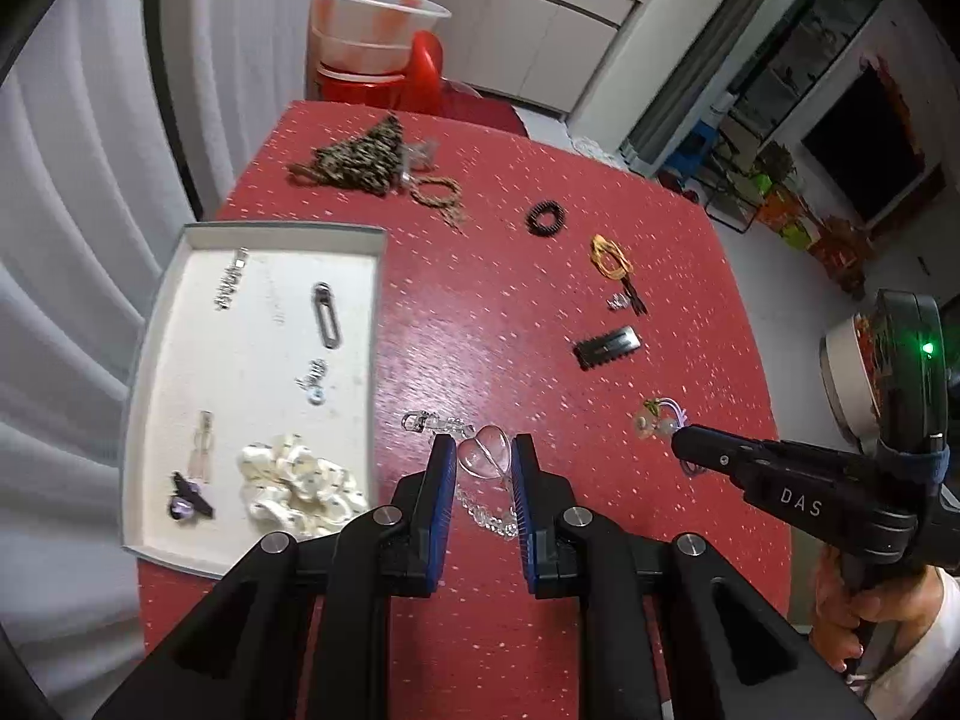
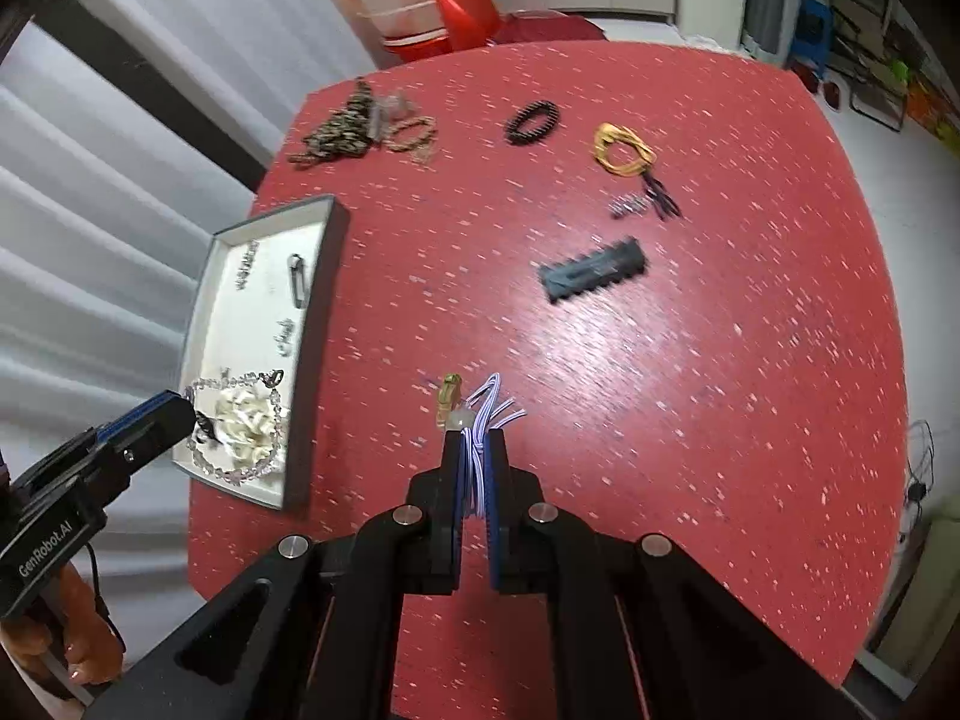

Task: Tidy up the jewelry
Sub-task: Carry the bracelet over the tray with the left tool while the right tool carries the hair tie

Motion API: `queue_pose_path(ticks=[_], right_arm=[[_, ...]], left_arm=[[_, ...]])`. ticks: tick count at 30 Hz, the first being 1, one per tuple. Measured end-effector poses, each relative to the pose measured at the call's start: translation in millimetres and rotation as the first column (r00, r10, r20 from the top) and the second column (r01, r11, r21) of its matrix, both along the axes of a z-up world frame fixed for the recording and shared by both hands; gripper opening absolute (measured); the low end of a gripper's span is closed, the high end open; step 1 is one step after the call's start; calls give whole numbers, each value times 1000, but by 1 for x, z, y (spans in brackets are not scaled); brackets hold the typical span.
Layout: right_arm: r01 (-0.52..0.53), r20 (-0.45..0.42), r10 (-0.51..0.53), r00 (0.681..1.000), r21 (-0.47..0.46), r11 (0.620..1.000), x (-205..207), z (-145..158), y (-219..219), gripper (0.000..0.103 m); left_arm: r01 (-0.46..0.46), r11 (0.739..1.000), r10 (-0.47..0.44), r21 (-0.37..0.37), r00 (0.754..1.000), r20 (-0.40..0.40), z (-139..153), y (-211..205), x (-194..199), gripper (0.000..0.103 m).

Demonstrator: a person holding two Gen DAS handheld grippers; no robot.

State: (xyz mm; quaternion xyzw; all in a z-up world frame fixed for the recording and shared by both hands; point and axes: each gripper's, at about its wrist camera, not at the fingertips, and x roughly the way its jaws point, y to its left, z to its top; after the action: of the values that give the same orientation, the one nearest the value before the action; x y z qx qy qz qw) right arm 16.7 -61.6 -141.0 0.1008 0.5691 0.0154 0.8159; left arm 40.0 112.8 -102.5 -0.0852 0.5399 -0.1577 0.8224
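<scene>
Left gripper clamped on heart pendant, tray just to its left; right gripper pinched on cords, farther off.

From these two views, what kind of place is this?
Probably a home living or dining room: a red speckled table, white cabinets behind it, and stacked plastic basins on a red chair.
</scene>
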Motion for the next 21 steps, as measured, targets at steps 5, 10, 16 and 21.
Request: queue_pose_path(ticks=[5,10,16,21], right_arm=[[-49,19,49,999,4,999,17,8,25,6],[-107,36,107,994,0,994,34,14,52,6],[-170,53,170,984,-3,985,58,20,85,6],[-225,65,226,972,-13,974,80,21,111,6]], left_arm=[[-57,998,57,-1,998,22,9,26,4,21],[-110,994,109,4,993,40,13,53,9,21],[-172,985,171,14,984,55,11,83,18,21],[-212,977,211,21,975,67,5,107,31,21]])
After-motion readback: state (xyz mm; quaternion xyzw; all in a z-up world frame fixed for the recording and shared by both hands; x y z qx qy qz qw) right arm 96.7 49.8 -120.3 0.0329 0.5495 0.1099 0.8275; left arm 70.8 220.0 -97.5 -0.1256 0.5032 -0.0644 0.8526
